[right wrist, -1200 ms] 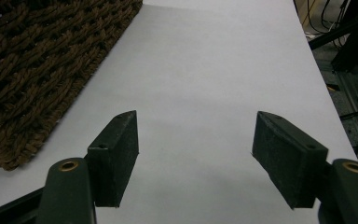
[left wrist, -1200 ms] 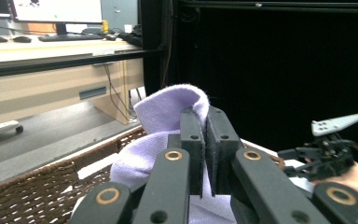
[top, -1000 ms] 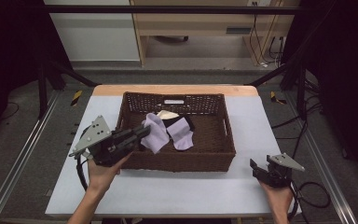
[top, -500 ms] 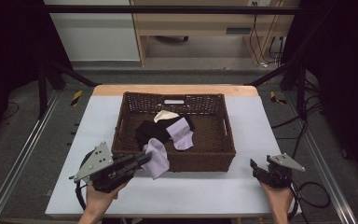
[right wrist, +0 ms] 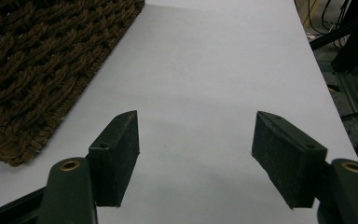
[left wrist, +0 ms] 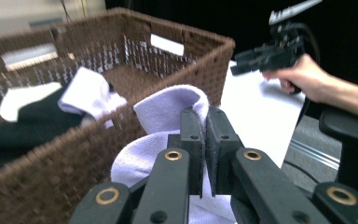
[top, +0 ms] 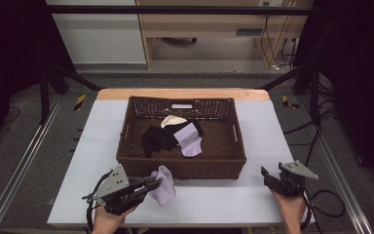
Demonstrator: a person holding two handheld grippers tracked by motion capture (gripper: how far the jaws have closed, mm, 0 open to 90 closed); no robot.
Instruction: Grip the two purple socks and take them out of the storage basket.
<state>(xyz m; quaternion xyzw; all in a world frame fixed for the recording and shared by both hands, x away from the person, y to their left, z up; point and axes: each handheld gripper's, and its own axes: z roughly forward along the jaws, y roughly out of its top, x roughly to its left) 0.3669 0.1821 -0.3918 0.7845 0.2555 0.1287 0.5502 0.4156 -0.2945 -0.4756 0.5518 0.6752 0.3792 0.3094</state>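
High view: I'm gripping the lilac sock (top: pixel 161 186) in the left claw (top: pixel 152 184), hanging ahead over the desk (top: pixel 214 200), just outside the basket (top: pixel 181 168).
Left claw view: jaws are pinching its fold.
Right claw view: right claw (right wrist: pixel 196 140) is gaping, empty, well apart.

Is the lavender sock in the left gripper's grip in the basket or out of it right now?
Out. The lavender sock hangs from the left gripper, clamped between its fingers, over the white table in front of the wicker basket.
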